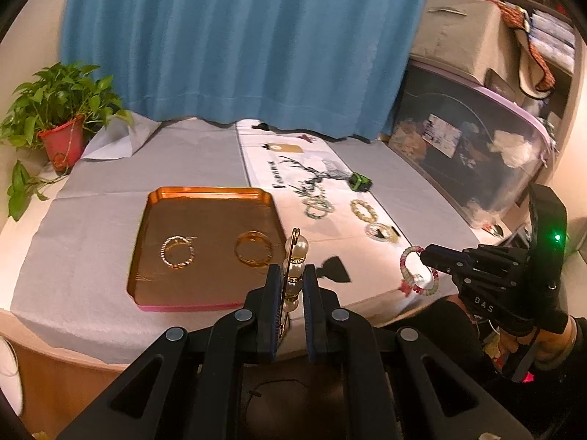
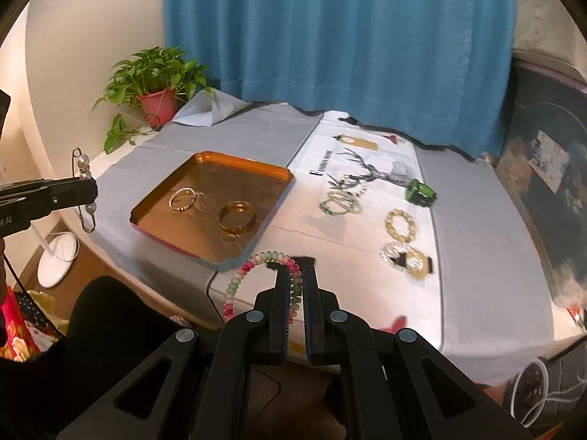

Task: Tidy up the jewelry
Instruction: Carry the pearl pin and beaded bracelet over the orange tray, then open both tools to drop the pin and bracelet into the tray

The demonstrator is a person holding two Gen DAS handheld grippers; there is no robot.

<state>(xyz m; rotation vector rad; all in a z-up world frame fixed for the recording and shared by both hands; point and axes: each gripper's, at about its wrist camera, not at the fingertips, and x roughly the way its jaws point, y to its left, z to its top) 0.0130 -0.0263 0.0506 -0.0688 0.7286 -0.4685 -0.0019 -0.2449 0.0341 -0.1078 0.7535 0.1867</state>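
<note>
While motion blurs the far bracelets (image 2: 401, 224), left hand-held gripper (image 1: 292, 275) clamps pearl pin (image 1: 294, 275), right hand-held gripper (image 2: 296, 278) pinches beaded bracelet (image 2: 253, 271).

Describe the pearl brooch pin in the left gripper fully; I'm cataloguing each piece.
The gold safety-pin style brooch with large cream pearls stands roughly upright, clamped between the fingers of the left gripper. Small gold, rhinestone-like spacers separate the pearls, and a thin gold wire frame loops above and below them. It looks metallic and glossy. Only the gripper fingers touch it; it hangs in the air near the table edge, beside the copper-coloured square tray.
</note>
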